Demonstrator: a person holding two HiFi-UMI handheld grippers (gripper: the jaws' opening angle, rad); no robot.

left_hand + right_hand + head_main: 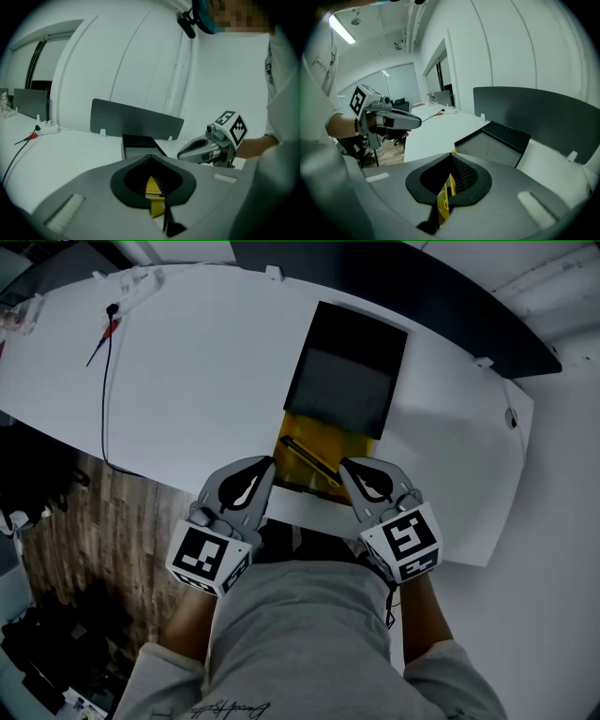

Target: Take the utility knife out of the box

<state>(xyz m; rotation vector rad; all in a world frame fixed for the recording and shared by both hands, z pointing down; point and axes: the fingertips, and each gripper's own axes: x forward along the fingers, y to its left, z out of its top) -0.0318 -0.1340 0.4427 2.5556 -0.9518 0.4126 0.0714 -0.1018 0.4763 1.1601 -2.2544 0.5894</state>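
Slim dark utility knife (307,458) lies diagonally in the black-and-yellow box (345,381).

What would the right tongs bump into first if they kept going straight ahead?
Probably the yellow box, just ahead of and below the right tongs, though depth is hard to judge.

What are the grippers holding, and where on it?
Both hold the yellow insert sticking out of the black box: left gripper pinches its near left edge, right gripper its near right edge.
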